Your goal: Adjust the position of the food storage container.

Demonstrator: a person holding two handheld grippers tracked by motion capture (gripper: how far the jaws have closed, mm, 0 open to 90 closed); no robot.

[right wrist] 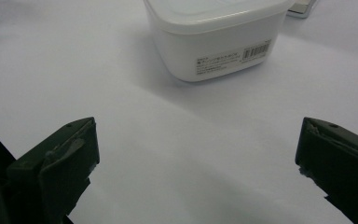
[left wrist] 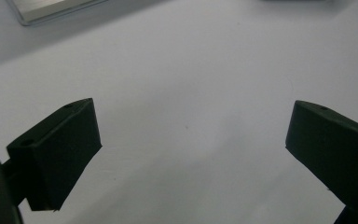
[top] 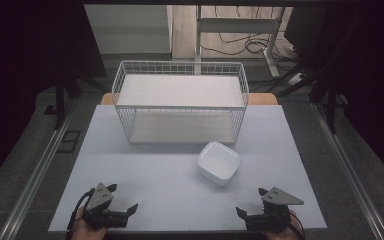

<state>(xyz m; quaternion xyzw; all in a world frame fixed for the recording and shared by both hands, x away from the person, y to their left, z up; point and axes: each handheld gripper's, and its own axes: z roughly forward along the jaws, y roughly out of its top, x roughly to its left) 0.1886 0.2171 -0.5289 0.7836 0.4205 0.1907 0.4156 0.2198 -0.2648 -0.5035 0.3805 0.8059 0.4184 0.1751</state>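
A white tub sits on the table, just in front of the wire rack near its right corner. The right gripper rests at the table's near edge, fingers spread wide and empty, the tub ahead of them and well apart. The left gripper lies at the near left, fingers also wide, with bare table between them.

High view overhead, facing forward; gripper views low, sharing table.
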